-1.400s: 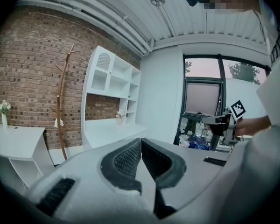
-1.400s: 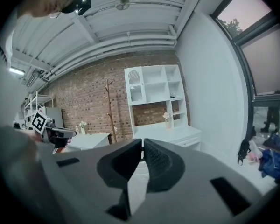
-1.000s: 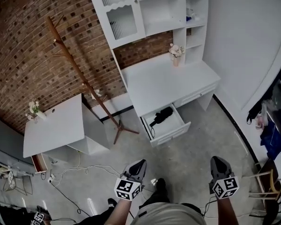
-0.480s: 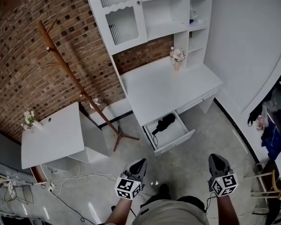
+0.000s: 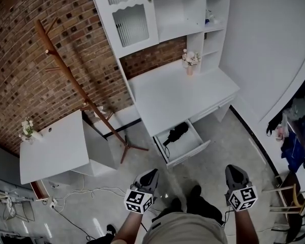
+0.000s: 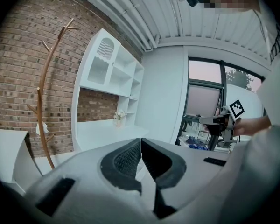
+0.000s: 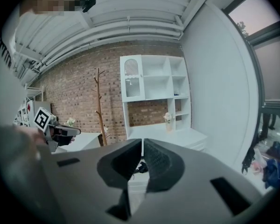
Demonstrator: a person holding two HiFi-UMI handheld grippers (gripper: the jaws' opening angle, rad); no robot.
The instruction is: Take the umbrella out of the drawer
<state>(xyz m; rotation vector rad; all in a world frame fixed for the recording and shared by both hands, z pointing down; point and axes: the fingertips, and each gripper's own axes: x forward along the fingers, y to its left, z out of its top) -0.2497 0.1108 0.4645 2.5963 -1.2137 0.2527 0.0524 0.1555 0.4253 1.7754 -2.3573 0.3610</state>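
Note:
A folded black umbrella point(image 5: 176, 133) lies in the open white drawer point(image 5: 185, 148) under the white desk point(image 5: 180, 93), its strap trailing over the drawer's left side. A bit of the umbrella point(image 7: 140, 166) shows between the right jaws' tips in the right gripper view. My left gripper point(image 5: 151, 175) and right gripper point(image 5: 234, 170) hang side by side over the floor, short of the drawer. Both are shut with nothing between their jaws, as the left gripper point(image 6: 141, 141) and right gripper point(image 7: 143, 142) show in their own views.
A wooden coat stand point(image 5: 84, 90) leans left of the desk. A low white table point(image 5: 53, 146) with flowers stands further left. White shelving point(image 5: 162, 9) rises over the desk, with a small vase point(image 5: 190, 60) on the desktop. Cables point(image 5: 86, 194) run across the floor; a stool point(image 5: 287, 197) stands at right.
The person has stepped forward: desk and drawer sit slightly nearer in the head view. Both grippers stay shut and side by side.

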